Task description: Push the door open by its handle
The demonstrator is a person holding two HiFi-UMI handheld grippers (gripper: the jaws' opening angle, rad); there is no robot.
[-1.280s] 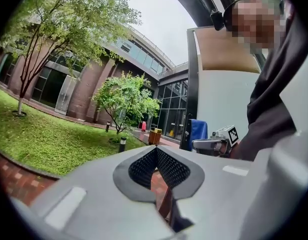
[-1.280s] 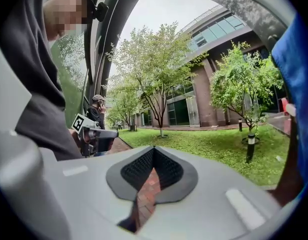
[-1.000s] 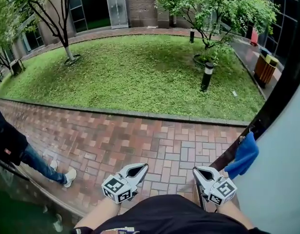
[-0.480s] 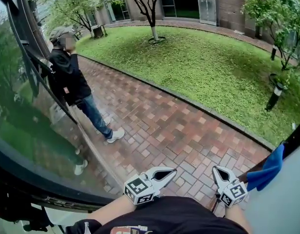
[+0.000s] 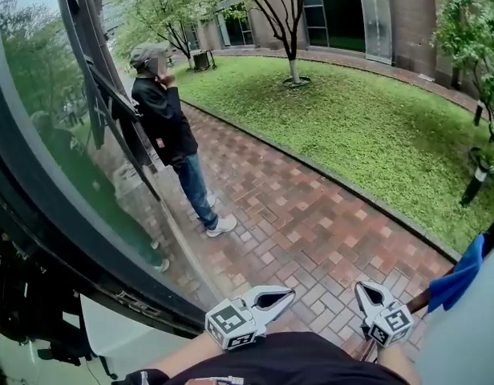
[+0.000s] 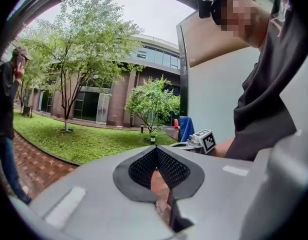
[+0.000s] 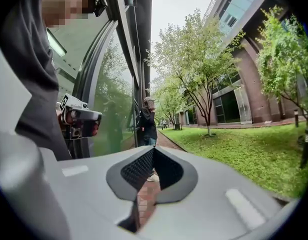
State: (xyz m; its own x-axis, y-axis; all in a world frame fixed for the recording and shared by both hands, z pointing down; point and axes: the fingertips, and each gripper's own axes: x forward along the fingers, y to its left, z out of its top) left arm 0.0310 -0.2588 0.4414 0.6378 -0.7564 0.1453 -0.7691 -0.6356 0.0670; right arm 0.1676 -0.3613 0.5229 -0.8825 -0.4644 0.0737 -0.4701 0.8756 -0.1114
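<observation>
Turned leftward since a second ago, the person (image 5: 287,361) now has the glass door (image 5: 38,135) alongside, its slanted handle (image 5: 141,171) well beyond the left gripper (image 5: 289,292) and right gripper (image 5: 362,286), both empty with jaws pressed together, likely for pushing.

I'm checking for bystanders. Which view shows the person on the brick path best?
The head view: the person stands whole, head to shoes. The left gripper view crops that person at its edge; the right gripper view shows them small and far.
</observation>
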